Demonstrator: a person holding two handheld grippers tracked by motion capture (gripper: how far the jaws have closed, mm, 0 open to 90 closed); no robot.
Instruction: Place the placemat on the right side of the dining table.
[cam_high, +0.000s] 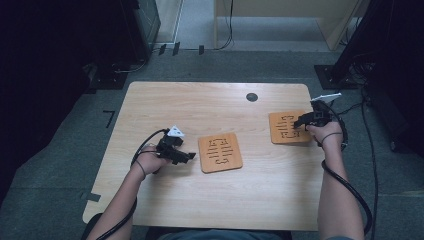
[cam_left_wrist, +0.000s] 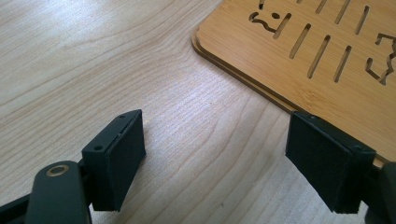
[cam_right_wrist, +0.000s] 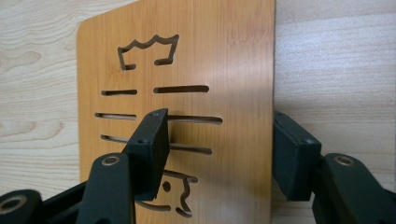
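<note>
Two thin bamboo boards with cut-out slots and figures lie flat on the wooden table (cam_high: 200, 105). One board (cam_high: 220, 152) is near the middle, the other board (cam_high: 286, 127) at the right. My left gripper (cam_high: 187, 156) rests just left of the middle board, open. In the left gripper view its jaws (cam_left_wrist: 224, 158) frame bare table, and the board's corner (cam_left_wrist: 317, 60) lies just beyond the right jaw. My right gripper (cam_high: 298, 122) sits at the right board's near-right edge, open. In the right gripper view (cam_right_wrist: 222, 149) one jaw hangs over the board (cam_right_wrist: 233, 60) and the other stands past its edge.
A round black grommet (cam_high: 252, 97) sits in the table's far side. Cables trail from both grippers across the table's edge and over the grey floor. Dark equipment stands (cam_high: 350, 65) flank the table at the back left and right.
</note>
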